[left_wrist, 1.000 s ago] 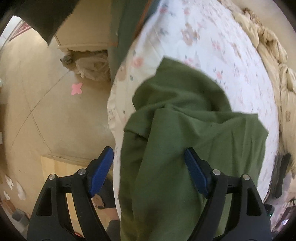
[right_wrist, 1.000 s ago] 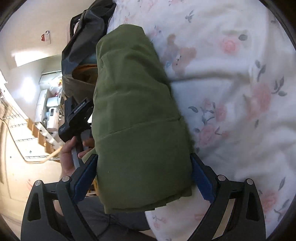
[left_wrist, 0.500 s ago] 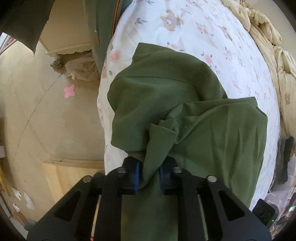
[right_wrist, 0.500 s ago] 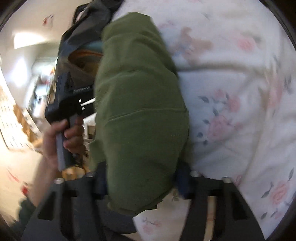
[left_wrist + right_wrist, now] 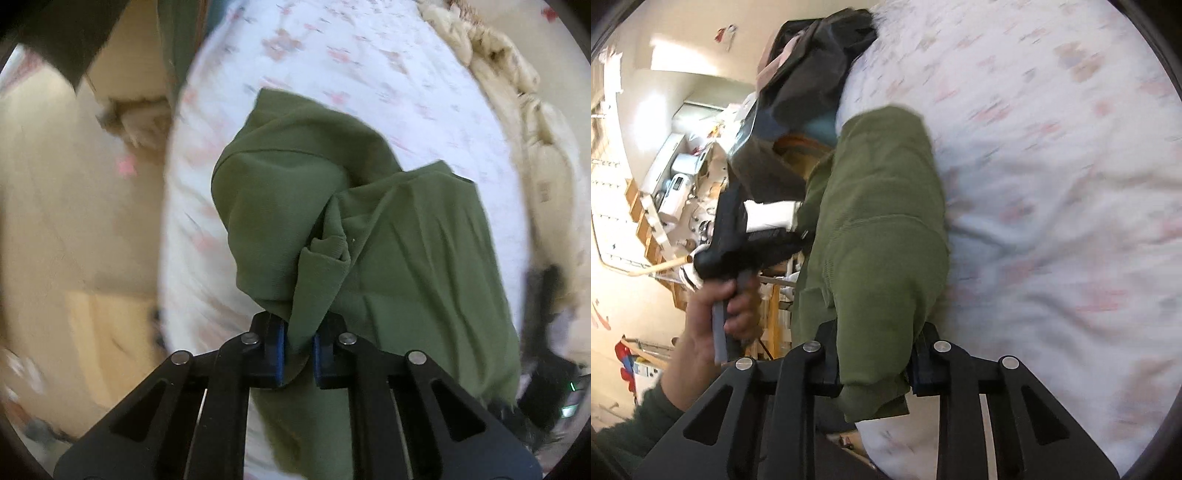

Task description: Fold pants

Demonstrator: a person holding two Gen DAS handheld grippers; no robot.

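Observation:
The green pants (image 5: 399, 236) lie bunched on a bed with a white floral sheet (image 5: 369, 66). My left gripper (image 5: 298, 350) is shut on a pinched fold of the pants at their near edge. In the right wrist view the pants (image 5: 882, 229) run as a thick folded roll along the bed's edge, and my right gripper (image 5: 873, 363) is shut on the near end of that roll. The left gripper's body (image 5: 746, 243), held in a hand, shows at the left beside the pants.
A beige quilt (image 5: 517, 85) is heaped along the far right of the bed. The bare floor (image 5: 74, 221) lies left of the bed, with a pink mark on it. Dark bags (image 5: 809, 81) lie at the bed's edge. A black device (image 5: 546, 332) sits right.
Both grippers were open around the pants one second ago and have closed on the fabric. The pants have been drawn up and bunched, and both views have shifted.

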